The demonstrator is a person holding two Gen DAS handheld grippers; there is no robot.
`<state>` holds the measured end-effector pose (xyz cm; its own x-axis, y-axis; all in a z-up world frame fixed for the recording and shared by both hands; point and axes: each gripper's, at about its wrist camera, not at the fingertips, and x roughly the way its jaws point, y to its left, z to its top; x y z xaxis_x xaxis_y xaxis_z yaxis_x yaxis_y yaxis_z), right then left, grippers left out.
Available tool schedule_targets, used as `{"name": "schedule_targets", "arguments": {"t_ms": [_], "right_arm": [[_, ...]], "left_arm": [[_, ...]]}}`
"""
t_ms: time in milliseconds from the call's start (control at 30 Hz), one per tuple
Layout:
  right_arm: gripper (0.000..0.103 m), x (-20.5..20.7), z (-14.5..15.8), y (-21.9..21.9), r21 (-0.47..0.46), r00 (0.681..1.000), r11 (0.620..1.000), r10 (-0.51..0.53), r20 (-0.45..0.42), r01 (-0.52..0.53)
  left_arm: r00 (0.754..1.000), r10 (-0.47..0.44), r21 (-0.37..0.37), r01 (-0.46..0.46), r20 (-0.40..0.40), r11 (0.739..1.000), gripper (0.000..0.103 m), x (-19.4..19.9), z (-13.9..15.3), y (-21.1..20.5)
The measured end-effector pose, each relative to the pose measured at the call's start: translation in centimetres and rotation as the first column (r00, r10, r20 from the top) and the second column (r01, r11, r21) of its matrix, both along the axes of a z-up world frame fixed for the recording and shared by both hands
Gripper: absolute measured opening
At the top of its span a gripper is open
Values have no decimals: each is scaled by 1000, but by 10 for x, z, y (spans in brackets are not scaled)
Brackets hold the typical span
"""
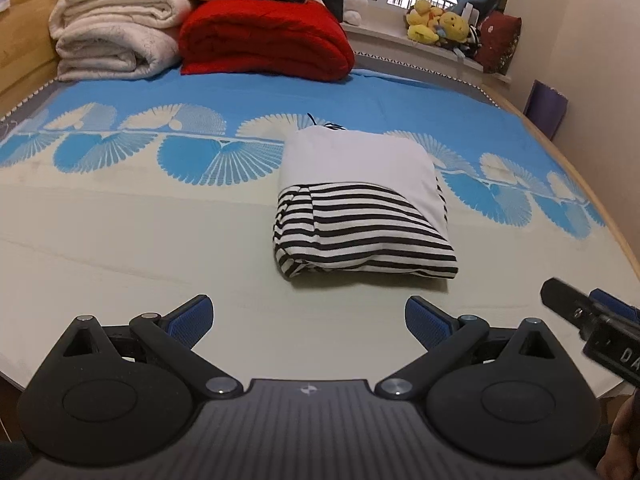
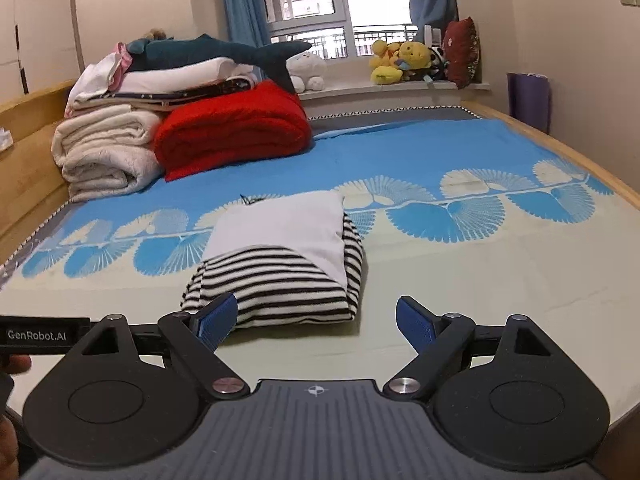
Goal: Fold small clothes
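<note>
Your left gripper (image 1: 308, 320) and right gripper (image 2: 316, 320): jaws apart, empty. Folded striped shirt (image 1: 360, 208) lies ahead between them, clear of both, long axis running away from you; right slightly nearer.

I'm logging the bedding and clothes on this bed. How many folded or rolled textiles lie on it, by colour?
Striped black-and-white garment: 1
Red blanket: 1
Cream rolled quilt: 1
The flatter pile on top of the quilt: layers cannot be separated
Total countable: 3
</note>
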<state>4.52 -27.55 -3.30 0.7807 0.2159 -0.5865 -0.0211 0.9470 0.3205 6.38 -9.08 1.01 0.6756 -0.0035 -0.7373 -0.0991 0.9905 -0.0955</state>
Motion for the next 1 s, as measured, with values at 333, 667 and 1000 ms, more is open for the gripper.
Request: {"name": "schedule_targets", "arguments": {"t_ms": [333,667,1000], "right_arm": [[87,7,-9,20,-36,998,997,69,5,-69],[88,10,-2,36,-54,992,992,114,49,-112],[88,18,-5,36,-31,994,994,102,41,-100]], "left_arm": [[1000,-11,20,11,3,1000,102,4,-7,-5],[1000,4,16,-3,-12,1000,102,7,-11,-3],[1000,20,18,-20,-21,1000,102,8,-12,-2]]}}
